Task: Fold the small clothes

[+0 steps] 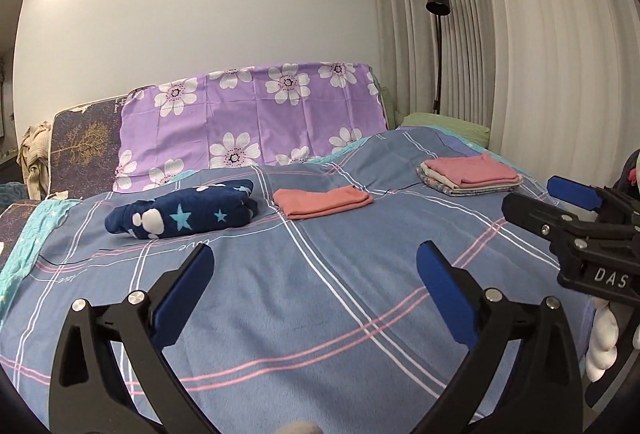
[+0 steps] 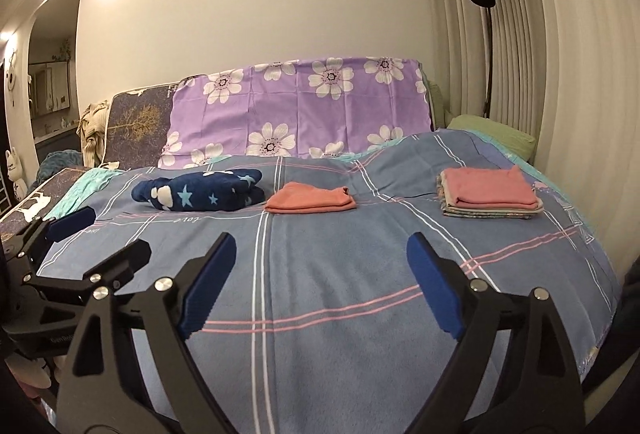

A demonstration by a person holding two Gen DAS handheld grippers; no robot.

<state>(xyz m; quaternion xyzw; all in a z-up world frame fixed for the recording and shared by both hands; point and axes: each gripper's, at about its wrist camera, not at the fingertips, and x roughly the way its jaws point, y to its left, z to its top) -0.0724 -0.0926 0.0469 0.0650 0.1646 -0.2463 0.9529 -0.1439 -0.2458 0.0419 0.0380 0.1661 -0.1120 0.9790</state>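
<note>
You are working in a bedroom with a plain pale wall, long pleated curtains (image 1: 500, 34) on the right and a black floor lamp (image 1: 437, 0) in the corner. The bed (image 1: 320, 294) fills most of what you see; its blue-grey cover, crossed with pink and white lines, looks like a soft brushed cloth and lies fairly smooth, which makes it a fair folding surface. Behind it a purple sheet with white flowers (image 1: 256, 106) is draped over the headboard end.

Three lots of clothes sit in a row along the far part of the bed, well apart from each other, probably so that each stays tidy. On the right is a flat stack of folded clothes (image 1: 470, 176), thin layers with a pink piece on top, squared at the edges. In the middle lies a single folded salmon garment (image 1: 322, 203), thin and flat. On the left is a navy fleece piece with stars (image 1: 182, 214), thick and plush, bundled loosely rather than pressed flat; it looks the least finished.

Your left gripper (image 1: 314, 274) has its blue pads spread wide with nothing between them, held low over the bare near cover. Your right gripper (image 2: 320, 266) is likewise spread and empty, just beside it.
</note>
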